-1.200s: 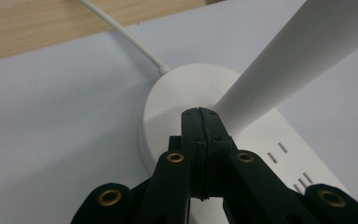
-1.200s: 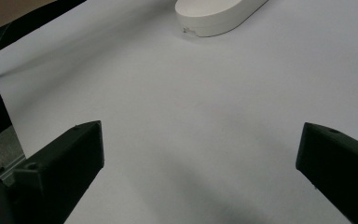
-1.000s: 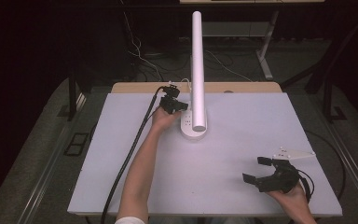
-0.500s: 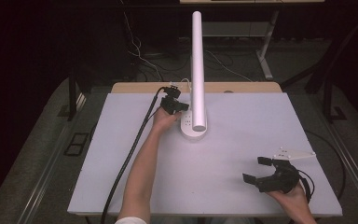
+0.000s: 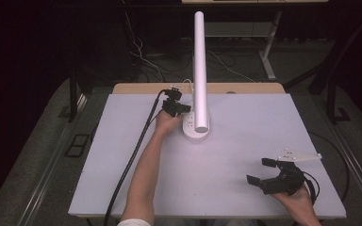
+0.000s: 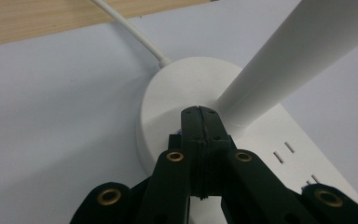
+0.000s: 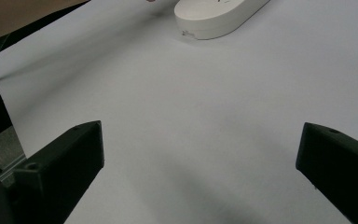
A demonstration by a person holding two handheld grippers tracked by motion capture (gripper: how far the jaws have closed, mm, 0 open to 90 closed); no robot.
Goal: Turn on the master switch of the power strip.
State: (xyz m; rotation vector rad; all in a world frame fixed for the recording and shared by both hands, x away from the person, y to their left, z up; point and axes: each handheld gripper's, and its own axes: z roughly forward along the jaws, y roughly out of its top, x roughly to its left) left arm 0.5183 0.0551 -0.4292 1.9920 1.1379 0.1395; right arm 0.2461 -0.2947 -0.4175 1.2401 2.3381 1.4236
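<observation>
High view, near edge first: the right gripper [image 5: 267,175] rests at four o'clock on the white table [image 5: 245,141], jaws spread wide on nothing, with bare surface all around it. Further in, at twelve o'clock, the left gripper [image 5: 185,109] has its jaws shut together, tips pressing the white lamp base [image 6: 168,93] beside the post [image 5: 199,70]. This looks like a switch press; next comes a clean lift away. The wooden strip [image 5: 136,88] marks the far edge.

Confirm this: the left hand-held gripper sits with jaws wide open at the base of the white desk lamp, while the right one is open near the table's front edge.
Not quite: the left hand-held gripper has its jaws shut, tips together at the white desk lamp base, as the left gripper view shows. The right hand-held gripper is open.
</observation>
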